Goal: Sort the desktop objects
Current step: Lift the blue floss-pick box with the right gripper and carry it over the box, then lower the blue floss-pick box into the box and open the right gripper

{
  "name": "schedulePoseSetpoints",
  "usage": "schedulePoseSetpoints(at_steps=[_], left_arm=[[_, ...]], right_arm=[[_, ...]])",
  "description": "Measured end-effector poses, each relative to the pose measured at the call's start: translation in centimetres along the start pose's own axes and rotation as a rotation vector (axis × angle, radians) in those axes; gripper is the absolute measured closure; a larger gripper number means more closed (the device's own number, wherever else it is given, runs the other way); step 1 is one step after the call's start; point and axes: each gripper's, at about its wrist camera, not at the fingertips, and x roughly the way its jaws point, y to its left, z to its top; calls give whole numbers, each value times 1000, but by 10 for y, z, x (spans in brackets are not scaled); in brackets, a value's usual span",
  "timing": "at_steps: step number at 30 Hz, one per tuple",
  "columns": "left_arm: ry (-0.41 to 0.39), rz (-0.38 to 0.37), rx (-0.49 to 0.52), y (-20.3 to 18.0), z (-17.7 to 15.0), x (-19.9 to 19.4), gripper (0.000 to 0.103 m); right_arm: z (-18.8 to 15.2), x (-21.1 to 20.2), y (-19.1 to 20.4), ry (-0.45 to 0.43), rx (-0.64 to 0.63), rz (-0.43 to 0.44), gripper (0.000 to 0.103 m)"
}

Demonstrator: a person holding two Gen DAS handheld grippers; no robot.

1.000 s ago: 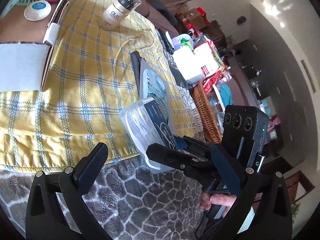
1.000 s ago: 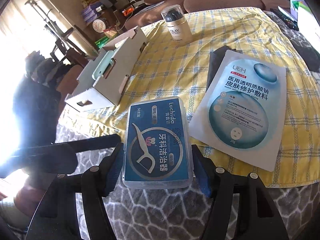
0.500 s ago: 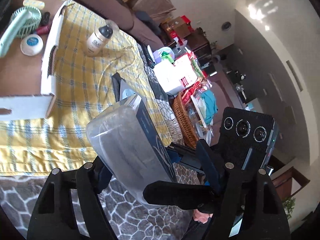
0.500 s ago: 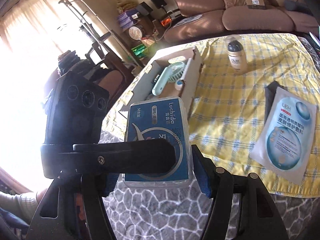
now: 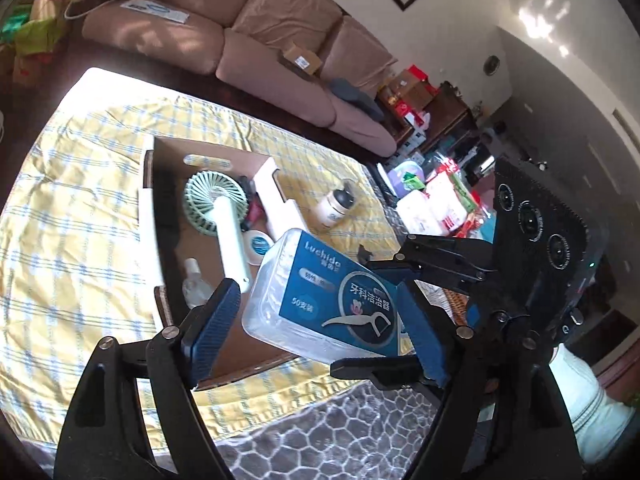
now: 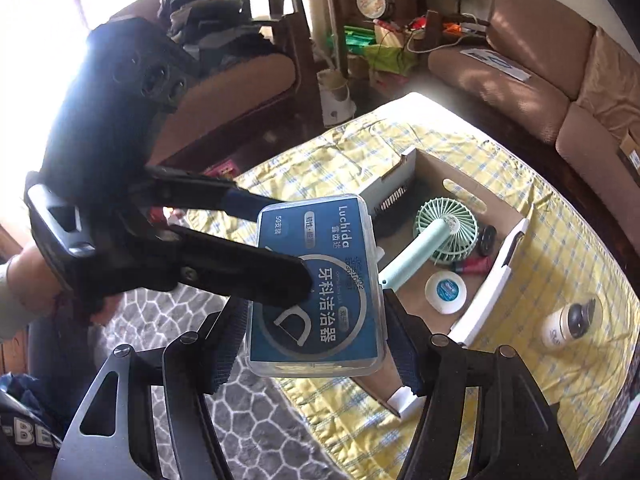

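Floss-pick box (image 6: 316, 284) hangs above the carton's (image 5: 264, 172) near end, pinched by the right tool (image 6: 312, 350), ready for dropping in; left tool (image 5: 316, 320) brackets it, jaws just reopened, pads apparently clear.

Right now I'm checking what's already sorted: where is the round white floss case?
The round white floss case lies inside the cardboard box, by its near right wall, beside the green fan.
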Motion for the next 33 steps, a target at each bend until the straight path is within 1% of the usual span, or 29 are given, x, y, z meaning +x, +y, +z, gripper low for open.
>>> schedulePoseSetpoints(at_steps=[3,6,8,9,11,14,17,20,22,23,24,26,27,28,29,30,31,33], left_arm=[[-14,-35,-46,22,-11,-6,26],[-16,-49,-50,33,-27,-4,25],[-4,-68,-67,41,-36,-1,25],[3,-82,-83,45,-37,1,25],[15,-117,-100,47,-34,1,25],[-15,-126,-80,44,-27,-10,20],[-39,-151,-110,47,-25,-19,17],[-56,-146,-119,50,-24,-24,17],[-63,-151,-128,52,-24,-27,17],[-64,-153,-131,52,-24,-26,17],[-62,-157,-135,52,-25,-25,16],[-50,-166,-139,52,-27,-20,16],[-46,-170,-143,51,-28,-19,16],[-40,-176,-143,50,-29,-17,16],[-37,-180,-142,48,-30,-16,16],[-36,-184,-139,47,-30,-16,16],[-37,-182,-134,45,-30,-17,16],[-45,-176,-126,44,-30,-22,16]], right_arm=[[3,37,-14,125,-59,8,38],[-4,61,-30,253,-91,24,38],[-8,71,-36,309,-82,20,38],[-9,75,-38,326,-65,31,38],[-11,79,-41,330,-3,60,38],[-14,87,-57,324,190,67,38],[-20,91,-63,302,340,76,38],[-18,89,-60,283,421,28,38],[-19,84,-57,241,503,-4,38],[-21,84,-56,236,539,-6,38],[-21,84,-53,228,556,-26,38],[-22,85,-49,208,582,-105,38],[-25,87,-49,190,612,-121,38],[-28,91,-50,177,652,-127,38],[-33,95,-51,174,698,-111,38],[-36,102,-52,181,732,-89,36],[-36,105,-51,186,748,-82,36],[-34,101,-47,192,739,-93,34]])
